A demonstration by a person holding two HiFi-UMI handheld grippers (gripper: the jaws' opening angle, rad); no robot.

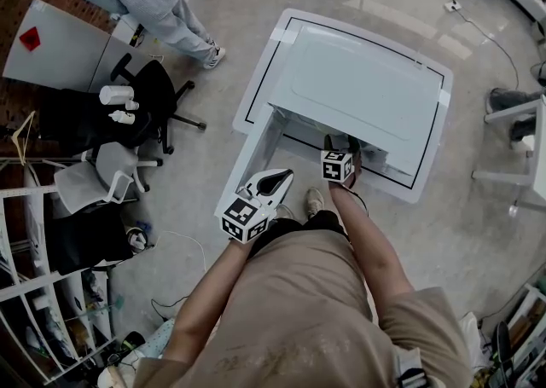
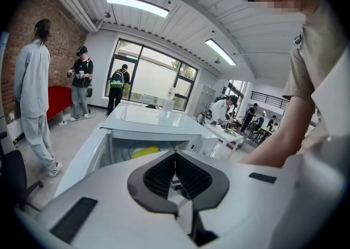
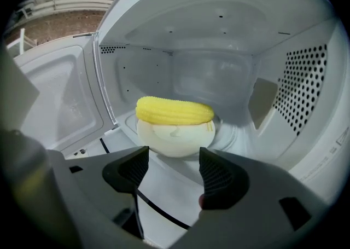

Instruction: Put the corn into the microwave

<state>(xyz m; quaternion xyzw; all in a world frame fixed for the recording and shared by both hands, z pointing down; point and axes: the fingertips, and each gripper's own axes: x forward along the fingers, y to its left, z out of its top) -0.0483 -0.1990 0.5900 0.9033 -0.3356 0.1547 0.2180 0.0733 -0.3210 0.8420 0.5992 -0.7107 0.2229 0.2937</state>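
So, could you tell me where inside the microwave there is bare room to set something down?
Bare floor lies in front of the cream dish, toward the open right tongs, and to the dish's right, up to the perforated wall. The middle is taken: the corn lies across the dish.

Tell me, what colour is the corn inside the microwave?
Bright yellow. The corn shows best in the right gripper view.
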